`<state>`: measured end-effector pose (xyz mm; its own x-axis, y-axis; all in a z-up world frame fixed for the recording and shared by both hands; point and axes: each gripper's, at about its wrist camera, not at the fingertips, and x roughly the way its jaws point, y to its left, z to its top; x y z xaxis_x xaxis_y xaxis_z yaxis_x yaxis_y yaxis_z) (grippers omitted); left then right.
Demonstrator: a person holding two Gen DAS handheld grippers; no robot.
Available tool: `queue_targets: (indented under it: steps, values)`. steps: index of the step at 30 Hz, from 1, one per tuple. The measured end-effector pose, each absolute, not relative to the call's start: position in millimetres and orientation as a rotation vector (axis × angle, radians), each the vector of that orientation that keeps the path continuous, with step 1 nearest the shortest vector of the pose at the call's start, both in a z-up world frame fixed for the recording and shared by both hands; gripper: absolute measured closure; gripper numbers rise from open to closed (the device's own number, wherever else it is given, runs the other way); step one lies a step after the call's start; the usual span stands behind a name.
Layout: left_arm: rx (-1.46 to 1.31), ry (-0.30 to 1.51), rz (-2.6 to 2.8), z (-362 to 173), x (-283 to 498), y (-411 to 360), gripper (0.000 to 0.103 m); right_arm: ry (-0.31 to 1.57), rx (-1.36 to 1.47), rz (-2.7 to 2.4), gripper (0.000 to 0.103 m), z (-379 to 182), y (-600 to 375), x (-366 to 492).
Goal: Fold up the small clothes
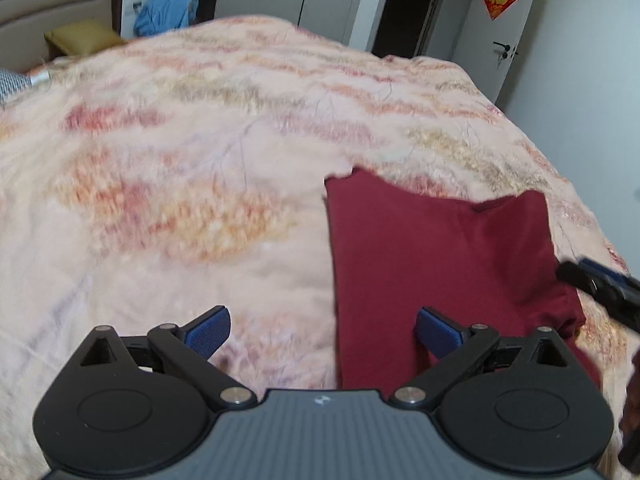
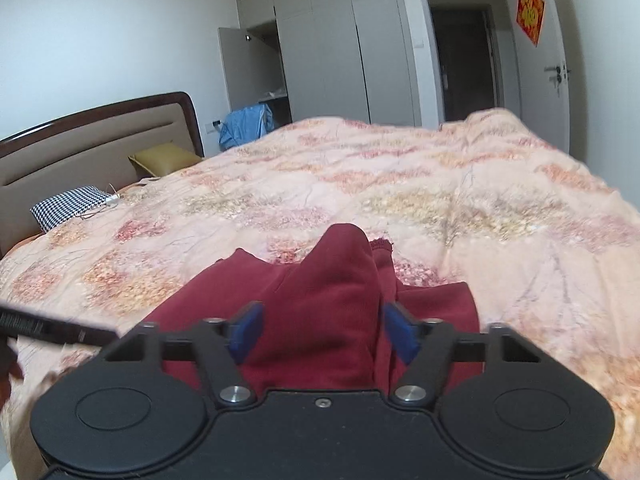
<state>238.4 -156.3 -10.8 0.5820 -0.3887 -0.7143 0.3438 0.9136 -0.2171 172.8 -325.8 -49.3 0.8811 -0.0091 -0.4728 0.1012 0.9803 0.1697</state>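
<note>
the dark red garment [image 1: 436, 264] lies on the floral quilt [image 1: 200, 160] near the bed's edge. the left gripper [image 1: 323, 330] hovers over its left border, blue pads spread wide and holding nothing. the right gripper [image 2: 322, 334] has a raised bunch of the red cloth between its parted pads; whether they clamp it, i cannot tell

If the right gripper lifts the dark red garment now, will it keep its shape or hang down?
The dark red garment will probably hang down: it already bunches into soft folds between the right gripper. It looks light, since the quilt barely sinks under it. The knit seems unlikely to slip.
</note>
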Motion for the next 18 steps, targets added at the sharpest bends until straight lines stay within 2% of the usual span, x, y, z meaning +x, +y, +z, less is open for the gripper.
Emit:
queue_targets:
  steps: [1,3,7,10,12,13,14,18]
  values:
    - [-0.079,0.856,-0.443,-15.4,235.4,-152.6,0.002,0.516,0.205,-0.065,0.059,-51.3,-328.1,180.4]
    - [-0.124,0.875,-0.479,-23.8,235.1,-149.7,0.004,0.552,0.235,-0.078,0.060,-57.0,-333.4,188.2]
    - [-0.160,0.895,-0.539,-36.2,231.6,-151.7,0.018,0.557,0.280,-0.110,0.060,-66.1,-340.8,186.9]
    - [-0.148,0.891,-0.557,-38.1,229.9,-155.1,0.019,0.557,0.323,-0.100,0.059,-69.2,-345.6,182.5]
    - [-0.144,0.893,-0.562,-39.5,230.0,-157.1,0.019,0.573,0.334,-0.089,0.068,-72.4,-345.8,182.5]
    - [-0.141,0.894,-0.562,-40.1,232.1,-159.1,0.019,0.577,0.337,-0.084,0.084,-73.3,-345.1,182.5]
    - [-0.135,0.893,-0.564,-40.4,231.9,-161.2,0.019,0.579,0.336,-0.080,0.096,-73.4,-344.6,182.8]
    - [-0.108,0.888,-0.583,-33.1,229.4,-172.1,0.024,0.504,0.329,-0.111,0.098,-51.8,-348.4,172.3]
